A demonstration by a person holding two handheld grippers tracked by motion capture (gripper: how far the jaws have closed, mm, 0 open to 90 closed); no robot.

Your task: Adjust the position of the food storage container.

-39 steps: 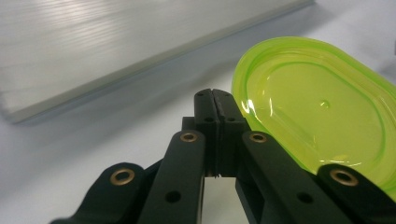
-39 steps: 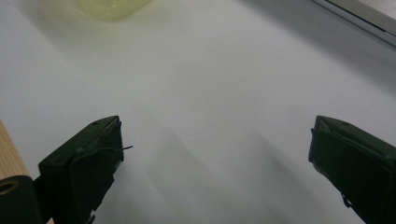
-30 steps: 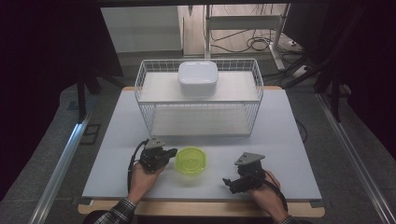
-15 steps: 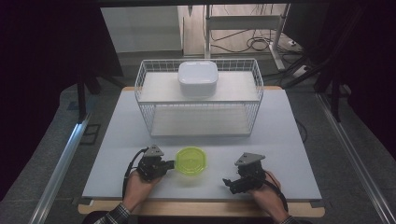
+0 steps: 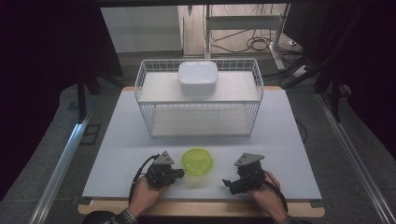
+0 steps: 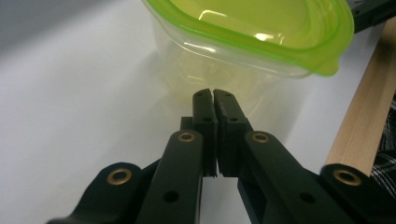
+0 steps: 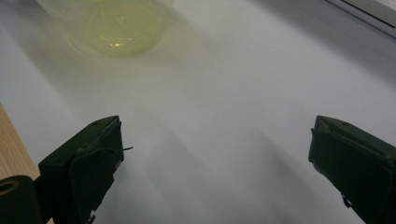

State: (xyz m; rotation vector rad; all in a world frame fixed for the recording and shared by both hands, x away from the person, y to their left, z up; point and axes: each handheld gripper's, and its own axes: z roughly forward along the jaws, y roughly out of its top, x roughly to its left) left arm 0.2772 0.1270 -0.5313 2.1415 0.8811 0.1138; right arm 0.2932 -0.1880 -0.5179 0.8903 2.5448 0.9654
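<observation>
A clear tub with a lime-green lid (image 5: 197, 161) stands on the white table near its front edge, between my two grippers. My left gripper (image 5: 180, 173) lies just left of it, held low, its jaws shut with nothing between them. In the left gripper view the closed tips (image 6: 213, 95) point at the tub's clear wall (image 6: 219, 70), under the overhanging green lid (image 6: 252, 28); whether they touch it I cannot tell. My right gripper (image 5: 227, 183) rests to the tub's right, open and empty. In the right gripper view its jaws (image 7: 215, 133) stand wide apart, the tub's base (image 7: 116, 28) farther off.
A white wire basket (image 5: 198, 122) stands across the middle of the table, with a white lidded box (image 5: 197, 78) on its upper shelf. The wooden front edge (image 5: 201, 209) runs just behind both hands. Bare tabletop (image 5: 289, 140) lies either side of the basket.
My left gripper has drawn back toward the table's front edge and sunk a little, still shut, beside the tub. The right gripper and the tub have stayed put.
</observation>
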